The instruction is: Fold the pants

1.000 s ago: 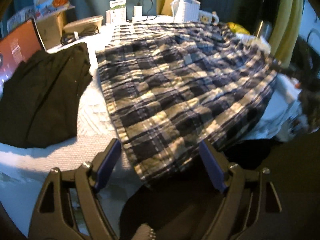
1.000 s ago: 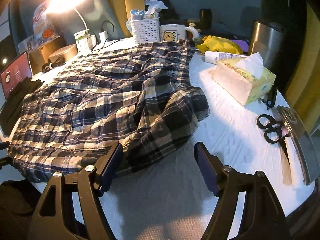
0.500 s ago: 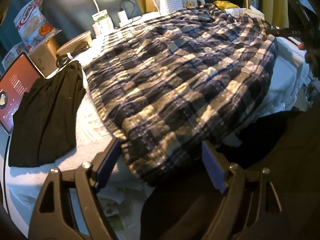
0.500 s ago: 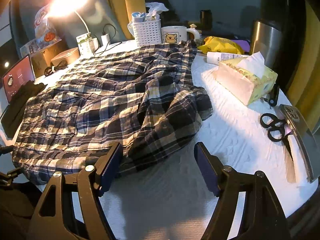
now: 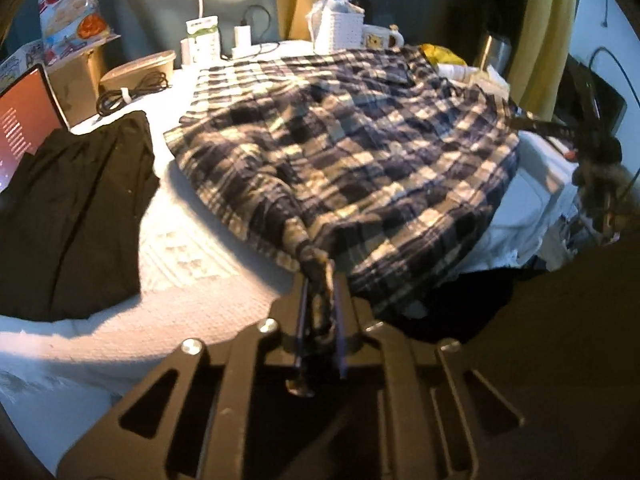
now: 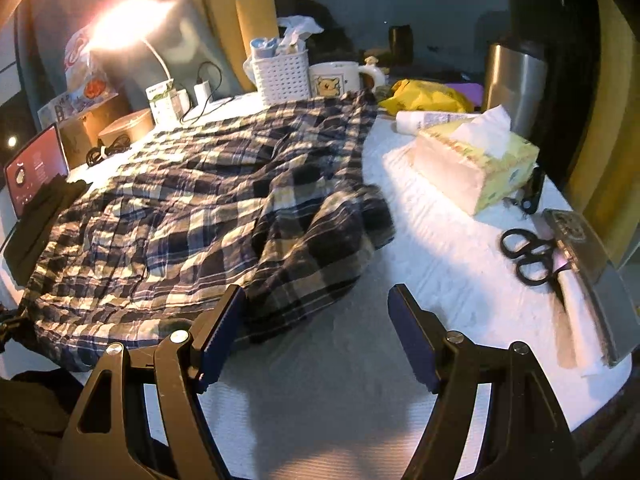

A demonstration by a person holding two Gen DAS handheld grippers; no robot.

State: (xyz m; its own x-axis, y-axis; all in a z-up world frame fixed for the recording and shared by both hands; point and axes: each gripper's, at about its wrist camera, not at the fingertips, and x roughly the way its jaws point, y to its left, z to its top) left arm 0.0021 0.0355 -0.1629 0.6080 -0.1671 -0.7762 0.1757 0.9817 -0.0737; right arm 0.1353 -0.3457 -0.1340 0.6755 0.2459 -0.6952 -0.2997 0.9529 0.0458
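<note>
A round table covered with a white textured cloth is being taken up across most of its middle by the blue, black and cream plaid cotton pants, which are lying spread out and wrinkled, with one bunched fold being pushed up toward the right side. At the table's left edge a folded black garment is lying beside the pants, and a red-lit tablet screen is being propped just behind it. To the right of the pants, a yellow tissue box with a white tissue sticking up is resting on the cloth, well apart from the plaid fabric. Behind the pants a white perforated plastic basket and a white mug printed with a yellow bear are standing side by side. Black-handled scissors are lying near the right rim against a flat grey object, which is blurred and may be a metal tray.

The near hem of the pants is being pinched by the black left gripper, whose blue-padded fingers are closed tight on a twisted bunch of plaid cloth. The black right gripper is being held wide apart above bare tablecloth, its left finger just touching the pants' near edge.
</note>
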